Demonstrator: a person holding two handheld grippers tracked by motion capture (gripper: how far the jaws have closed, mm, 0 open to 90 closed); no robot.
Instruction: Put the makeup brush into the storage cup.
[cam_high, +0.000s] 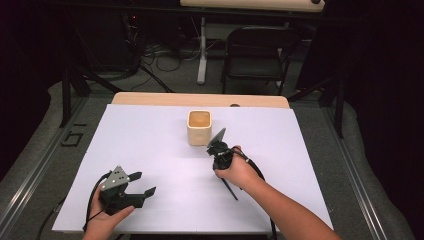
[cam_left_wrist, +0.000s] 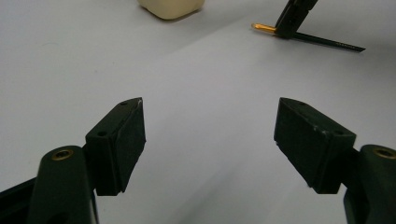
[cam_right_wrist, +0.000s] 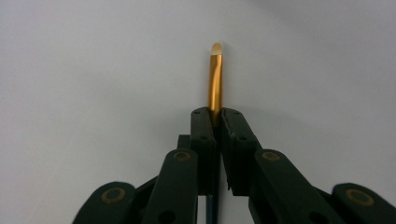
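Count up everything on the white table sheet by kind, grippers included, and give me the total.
Cream square cups: 1
Brushes with a gold ferrule: 1
Handheld grippers: 2, the left gripper open, the right gripper shut on the brush
Total: 4

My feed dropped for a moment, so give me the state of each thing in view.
Left gripper: open, holding nothing, low over the white sheet.
Right gripper: shut on the brush, gold ferrule sticking out ahead.
Cup: upright on the sheet, untouched.
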